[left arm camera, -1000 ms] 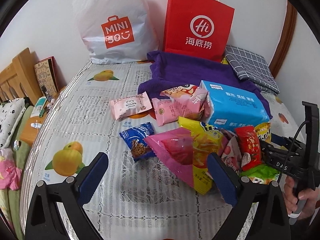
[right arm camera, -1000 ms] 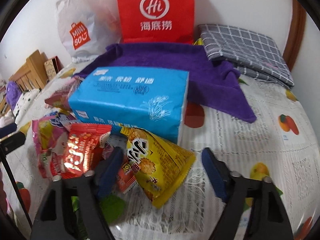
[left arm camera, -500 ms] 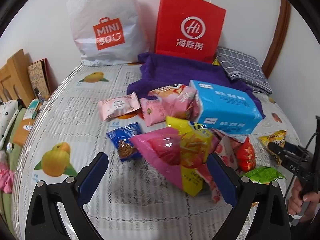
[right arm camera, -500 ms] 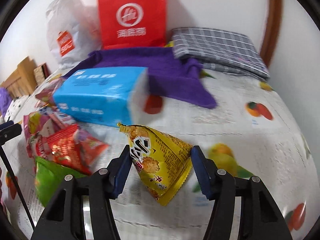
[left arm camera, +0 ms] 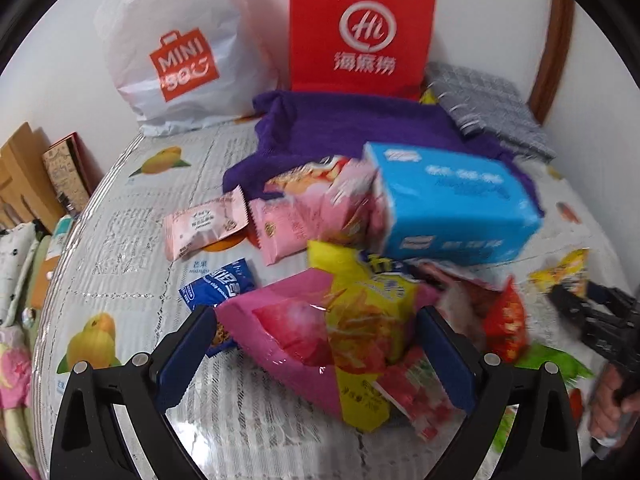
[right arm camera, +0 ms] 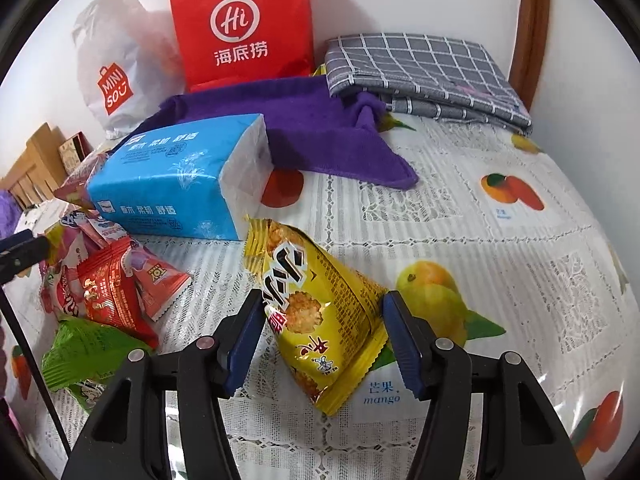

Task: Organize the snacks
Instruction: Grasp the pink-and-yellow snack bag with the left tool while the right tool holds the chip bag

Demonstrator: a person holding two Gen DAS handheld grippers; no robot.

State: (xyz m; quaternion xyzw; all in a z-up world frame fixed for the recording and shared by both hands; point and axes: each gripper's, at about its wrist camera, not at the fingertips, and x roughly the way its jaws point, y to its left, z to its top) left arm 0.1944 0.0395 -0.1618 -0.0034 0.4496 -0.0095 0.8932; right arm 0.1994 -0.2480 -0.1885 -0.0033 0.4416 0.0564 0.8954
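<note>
Since 1.0 s ago: the yellow foil snack packet (right arm camera: 320,312) has come out of the heap beside the blue plastic tissue pack (right arm camera: 176,176) onto open fruit-print tablecloth (right arm camera: 520,240), clamped in the right gripper (right arm camera: 324,340), whose blue pads press both its flanks. Packet stands tilted; long axis runs from lower corner near the camera up and away-left, crimped end toward the tissue pack. The left gripper (left arm camera: 316,352) has dropped closer to the heap, jaws wide, straddling the pink-and-yellow crisp bag (left arm camera: 320,332) without contact. Bag lies flat, long axis diagonal, directly ahead between the pads. Judgement: left is placed for the next pick.
</note>
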